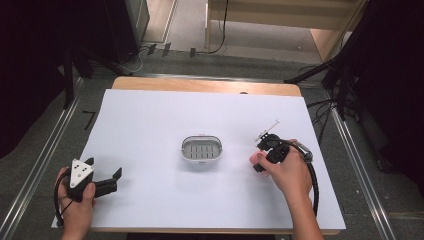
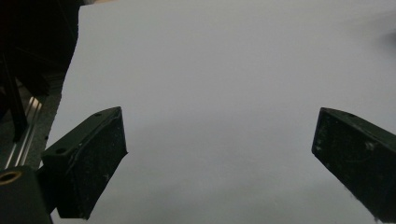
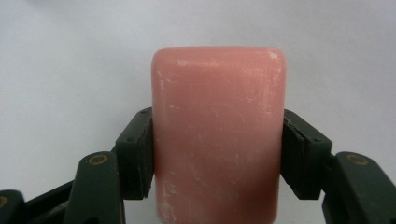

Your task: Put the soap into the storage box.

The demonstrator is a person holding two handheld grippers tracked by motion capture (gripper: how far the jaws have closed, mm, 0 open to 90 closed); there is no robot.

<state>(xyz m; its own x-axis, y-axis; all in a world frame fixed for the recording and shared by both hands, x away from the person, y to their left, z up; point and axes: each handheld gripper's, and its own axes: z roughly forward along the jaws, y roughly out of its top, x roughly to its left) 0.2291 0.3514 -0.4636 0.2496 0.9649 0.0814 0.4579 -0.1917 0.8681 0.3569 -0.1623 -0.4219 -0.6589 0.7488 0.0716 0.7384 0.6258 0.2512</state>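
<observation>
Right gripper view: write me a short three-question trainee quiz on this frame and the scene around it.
1. True or false: the right claw is shut on the pink soap bar.
2. What stands in the middle of the white sheet in the high view?
A. a cup
B. a grey slotted soap dish
C. a sponge
3. In what state is the left claw, and what lies between its jaws?

Key
1. True: both pads press on the bar's sides.
2. B
3. Open, with nothing but bare white sheet between the jaws.
</observation>
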